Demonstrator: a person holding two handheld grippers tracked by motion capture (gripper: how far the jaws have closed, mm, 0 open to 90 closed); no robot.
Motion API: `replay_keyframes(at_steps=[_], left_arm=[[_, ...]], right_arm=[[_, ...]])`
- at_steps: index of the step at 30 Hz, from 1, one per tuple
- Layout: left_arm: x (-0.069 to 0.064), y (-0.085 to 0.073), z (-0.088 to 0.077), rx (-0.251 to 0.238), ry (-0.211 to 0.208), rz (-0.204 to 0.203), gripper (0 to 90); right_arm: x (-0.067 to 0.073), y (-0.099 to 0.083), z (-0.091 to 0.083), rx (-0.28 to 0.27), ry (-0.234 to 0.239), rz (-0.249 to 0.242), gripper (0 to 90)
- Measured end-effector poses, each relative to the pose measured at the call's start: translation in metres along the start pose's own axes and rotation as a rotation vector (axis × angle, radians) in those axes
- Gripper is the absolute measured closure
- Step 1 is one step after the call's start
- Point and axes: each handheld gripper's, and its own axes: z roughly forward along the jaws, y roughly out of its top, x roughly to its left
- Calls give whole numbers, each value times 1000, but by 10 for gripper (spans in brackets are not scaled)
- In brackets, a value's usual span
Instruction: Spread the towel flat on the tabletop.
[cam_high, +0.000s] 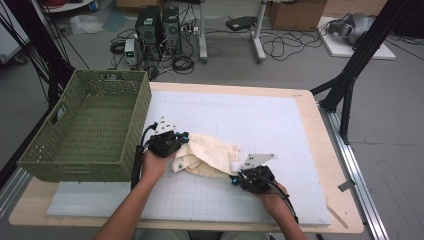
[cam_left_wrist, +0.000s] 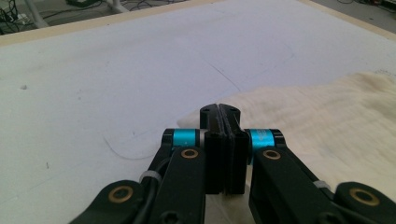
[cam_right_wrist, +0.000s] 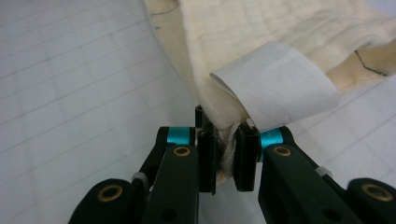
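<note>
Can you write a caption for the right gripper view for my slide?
Right gripper shut on a bunched edge of cream cloth, beside its white tag.

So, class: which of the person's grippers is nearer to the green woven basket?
Left. The left gripper sits just beside the basket, clamped on the cream cloth. The right gripper grips the cloth's far end, farther from the basket.

We see a cream cloth (cam_high: 210, 155) lying crumpled on the white surface (cam_high: 250, 120), bunched into soft folds between our two hands. Thin dark lines are drawn on it, and a white label (cam_right_wrist: 280, 84) curls up from its nearer edge.
</note>
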Motion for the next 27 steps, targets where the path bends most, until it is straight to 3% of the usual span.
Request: replay_keyframes(at_steps=[3,7,9,11,13,16,18,23,27], left_arm=[[-2,-1,4,3,-9,7,882],[-8,-2,13,4,-23,5,882],[-10,-3,17,3,-22,20,868],[-8,-4,18,12,-3,13,685],[-5,-3,14,7,6,5,547],[-1,-1,4,-19,-31,-17,491],[-1,-1,-3,-35,-49,-8,459],[-5,-7,-15,-49,-87,26,443],[-9,-12,-20,-52,-89,39,405]], right_arm=[[9,-9,-11,-1,31,-7,834],[14,-17,-18,-6,23,-16,824],[12,-17,-18,-28,-12,-7,685],[11,-14,-20,-67,-60,9,519],[11,-11,-23,-99,-95,11,459],[13,-7,-31,-145,-162,-9,399],[13,-6,-36,-173,-208,-34,381],[16,-1,-42,-222,-182,-55,401],[21,2,-28,-185,-141,-95,439]])
